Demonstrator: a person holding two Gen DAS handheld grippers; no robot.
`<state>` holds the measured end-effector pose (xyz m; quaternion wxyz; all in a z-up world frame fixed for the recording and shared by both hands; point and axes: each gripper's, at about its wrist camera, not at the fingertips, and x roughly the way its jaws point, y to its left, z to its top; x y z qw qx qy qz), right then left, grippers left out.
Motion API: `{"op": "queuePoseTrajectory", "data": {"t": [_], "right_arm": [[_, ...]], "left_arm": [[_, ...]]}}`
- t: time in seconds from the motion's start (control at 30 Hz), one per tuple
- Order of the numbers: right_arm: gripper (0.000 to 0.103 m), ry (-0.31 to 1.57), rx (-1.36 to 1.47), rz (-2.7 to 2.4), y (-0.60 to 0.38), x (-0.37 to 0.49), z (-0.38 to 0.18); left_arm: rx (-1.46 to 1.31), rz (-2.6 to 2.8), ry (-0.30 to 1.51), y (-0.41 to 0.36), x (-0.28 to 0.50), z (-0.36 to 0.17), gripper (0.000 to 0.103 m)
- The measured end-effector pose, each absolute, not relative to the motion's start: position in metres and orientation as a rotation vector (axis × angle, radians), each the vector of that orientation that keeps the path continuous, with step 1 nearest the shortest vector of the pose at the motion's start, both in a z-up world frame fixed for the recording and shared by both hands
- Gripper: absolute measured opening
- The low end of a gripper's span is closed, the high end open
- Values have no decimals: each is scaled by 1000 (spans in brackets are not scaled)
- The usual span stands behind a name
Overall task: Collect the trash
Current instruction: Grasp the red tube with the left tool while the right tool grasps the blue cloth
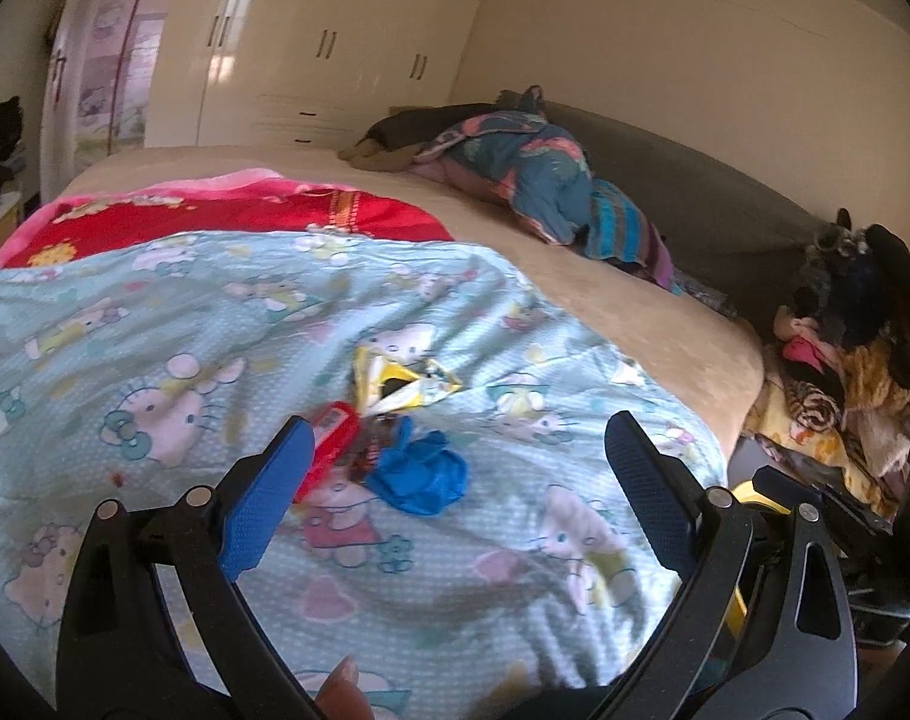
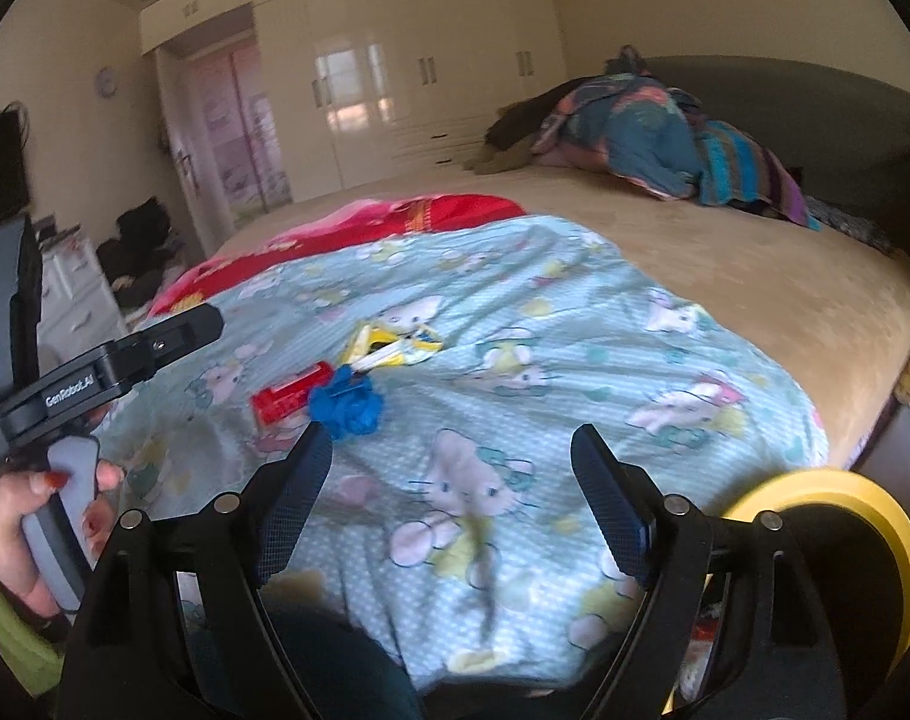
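The left gripper [image 1: 455,438] stands wide open, holding nothing. The right gripper [image 2: 452,450] gapes equally wide, also empty. Just beyond the left gripper, at twelve o'clock, the crumpled blue plastic glove [image 1: 420,473] lies on the pale blue cartoon-cat quilt [image 1: 155,324]. Touching the glove at ten o'clock is the red rectangular packet [image 1: 330,444]; the torn yellow-and-white wrapper [image 1: 398,381] lies beyond it.

Both my grippers open, nothing held.
Left gripper [image 1: 455,450] and right gripper [image 2: 452,456] jaws wide, lower frame; my left hand [image 2: 41,528] grips its handle, lower left.
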<state>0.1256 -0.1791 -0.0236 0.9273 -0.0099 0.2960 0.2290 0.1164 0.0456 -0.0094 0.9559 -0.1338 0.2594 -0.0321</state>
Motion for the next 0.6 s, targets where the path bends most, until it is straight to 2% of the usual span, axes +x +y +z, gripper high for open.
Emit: {"op": "queuePoseTrajectory", "data": {"t": [0.47,0.6], "right_arm": [[79,688,-150,577,-106,175,-57],[79,739,-151,595,-95,190,-71]], "left_arm": [[-310,17,584,103,123,-35,89],[-322,20,622,114,127,-47,82]]}}
